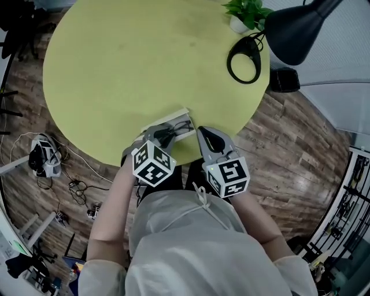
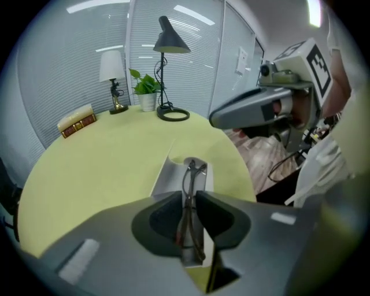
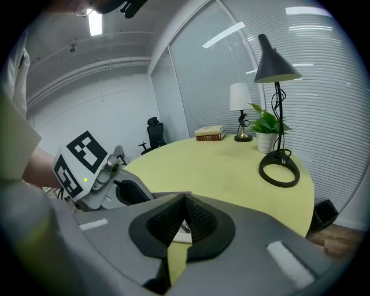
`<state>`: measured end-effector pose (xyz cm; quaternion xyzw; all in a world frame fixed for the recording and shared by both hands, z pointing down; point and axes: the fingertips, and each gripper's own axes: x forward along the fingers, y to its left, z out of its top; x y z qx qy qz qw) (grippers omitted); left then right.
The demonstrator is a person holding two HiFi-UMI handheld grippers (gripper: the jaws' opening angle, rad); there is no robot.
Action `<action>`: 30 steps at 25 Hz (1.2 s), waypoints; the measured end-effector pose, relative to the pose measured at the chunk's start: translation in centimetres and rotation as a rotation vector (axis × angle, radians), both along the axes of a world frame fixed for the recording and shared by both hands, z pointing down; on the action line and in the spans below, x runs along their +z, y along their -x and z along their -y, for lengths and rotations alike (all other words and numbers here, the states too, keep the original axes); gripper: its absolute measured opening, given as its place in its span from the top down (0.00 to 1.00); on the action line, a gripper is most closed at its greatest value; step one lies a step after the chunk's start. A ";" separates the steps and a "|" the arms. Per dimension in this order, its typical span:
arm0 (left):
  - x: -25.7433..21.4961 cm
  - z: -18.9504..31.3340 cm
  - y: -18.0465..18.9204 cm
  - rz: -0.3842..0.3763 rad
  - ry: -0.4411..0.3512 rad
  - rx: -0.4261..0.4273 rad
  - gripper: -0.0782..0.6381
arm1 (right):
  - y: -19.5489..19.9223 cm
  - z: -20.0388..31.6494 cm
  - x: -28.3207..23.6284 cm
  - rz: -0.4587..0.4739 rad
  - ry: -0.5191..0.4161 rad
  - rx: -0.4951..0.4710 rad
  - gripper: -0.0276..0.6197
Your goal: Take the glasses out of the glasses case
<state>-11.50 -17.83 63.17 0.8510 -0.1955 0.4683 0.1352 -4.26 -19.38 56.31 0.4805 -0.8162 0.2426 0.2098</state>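
Note:
An open pale grey glasses case (image 1: 182,119) lies near the front edge of the round yellow-green table (image 1: 127,63). My left gripper (image 1: 162,134) is over it, shut on the dark-framed glasses (image 1: 168,132). In the left gripper view the thin frame (image 2: 193,172) runs up between the closed jaws (image 2: 188,200), with the case (image 2: 166,180) beneath. My right gripper (image 1: 204,134) hovers just right of the case, shut, with nothing in it. In the right gripper view its jaws (image 3: 185,202) meet, a white bit of the case (image 3: 182,235) shows behind them, and the left gripper (image 3: 95,173) is at the left.
A black desk lamp stands at the table's far right, with a ring base (image 1: 244,59) and a shade (image 1: 292,32) overhanging. A potted plant (image 1: 245,14) is beside it. Books (image 2: 77,120) and a small white-shaded lamp (image 2: 113,75) stand at the far side. Cables lie on the floor (image 1: 52,159).

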 end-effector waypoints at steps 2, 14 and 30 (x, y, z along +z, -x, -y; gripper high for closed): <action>0.6 -0.4 -0.2 0.031 0.037 0.054 0.78 | -0.2 0.2 0.1 -0.010 0.007 0.012 0.96; 1.4 -0.4 -0.3 0.123 0.028 0.172 0.87 | -1.7 0.0 0.5 -0.018 0.035 0.049 0.96; -0.9 0.1 0.6 0.148 -0.084 0.169 0.87 | -2.1 -0.2 -1.7 -0.033 0.003 0.059 0.96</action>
